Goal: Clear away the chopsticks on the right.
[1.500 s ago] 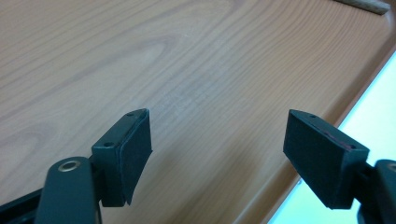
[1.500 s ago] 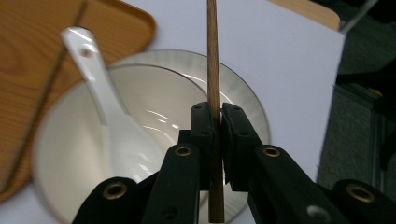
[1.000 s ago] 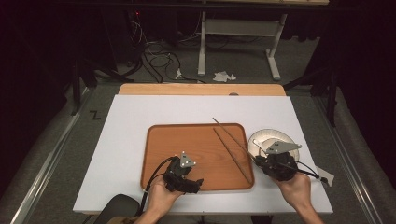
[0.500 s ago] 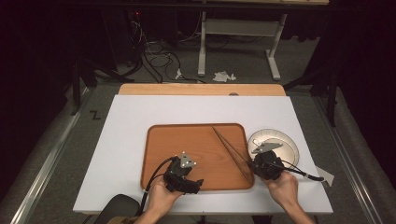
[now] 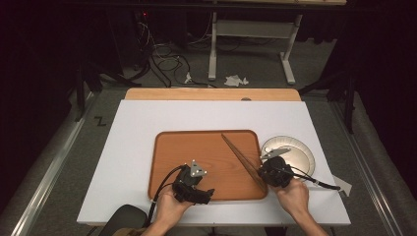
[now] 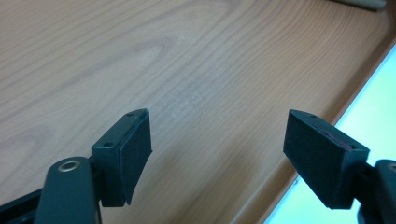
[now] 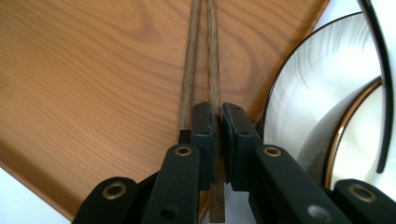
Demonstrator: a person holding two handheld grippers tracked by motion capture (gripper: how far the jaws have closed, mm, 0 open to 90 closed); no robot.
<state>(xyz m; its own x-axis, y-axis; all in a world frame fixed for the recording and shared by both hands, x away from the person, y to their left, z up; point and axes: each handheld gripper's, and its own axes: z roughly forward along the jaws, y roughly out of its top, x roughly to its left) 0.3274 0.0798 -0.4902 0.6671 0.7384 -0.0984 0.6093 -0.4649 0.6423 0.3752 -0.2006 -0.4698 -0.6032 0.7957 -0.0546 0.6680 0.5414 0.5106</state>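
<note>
I'm looking at a dim lab: tangled black cables [image 5: 160, 54] on grey carpet floor [image 5: 255, 64], white-legged metal bench frame [image 5: 251, 34] behind.

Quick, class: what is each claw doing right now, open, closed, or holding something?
Left claw: open, empty, over the wooden tray.
Right claw: closed on one chopstick.

the high view is looking forward and down from above the person's side, taking in the whole white table [image 5: 137, 128] and the floor behind it. the left gripper view is sitting very near the wooden tray [image 6: 187, 60], looking along its own jaws toward the tray's edge. the right gripper view is also looking closely at this tray [image 7: 84, 70], sharing it with both other views, and sharing the chopsticks [image 7: 201, 51] and plate [image 7: 317, 98] with the high view.
</note>
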